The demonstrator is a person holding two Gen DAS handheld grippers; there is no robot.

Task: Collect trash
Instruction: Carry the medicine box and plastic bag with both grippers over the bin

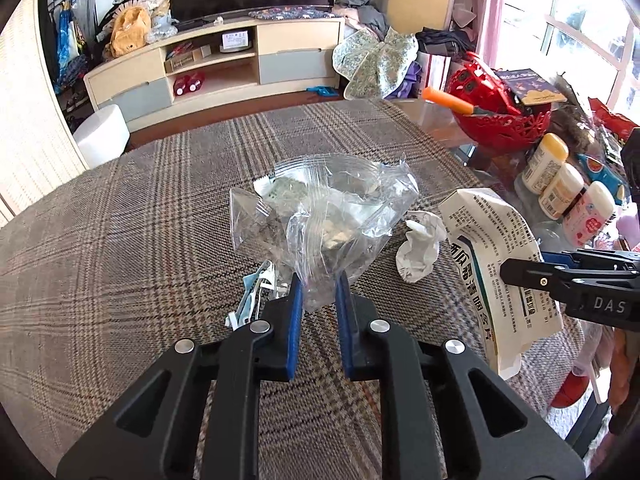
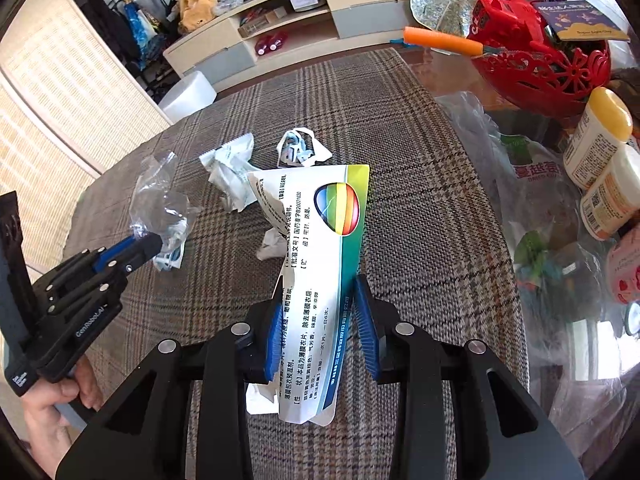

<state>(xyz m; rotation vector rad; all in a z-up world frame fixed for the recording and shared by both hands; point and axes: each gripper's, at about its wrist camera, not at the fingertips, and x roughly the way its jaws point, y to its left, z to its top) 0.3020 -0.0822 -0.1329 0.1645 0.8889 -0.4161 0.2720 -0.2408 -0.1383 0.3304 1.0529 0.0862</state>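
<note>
crumpled clear plastic bag (image 1: 324,216) in left gripper (image 1: 318,284), torn printed pouch (image 2: 320,264) in right gripper (image 2: 320,304)

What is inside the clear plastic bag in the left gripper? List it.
Through the crumpled clear plastic bag in the left hand-held gripper: pale scraps and a greenish wrapper. Folds and glare hide the rest.
</note>
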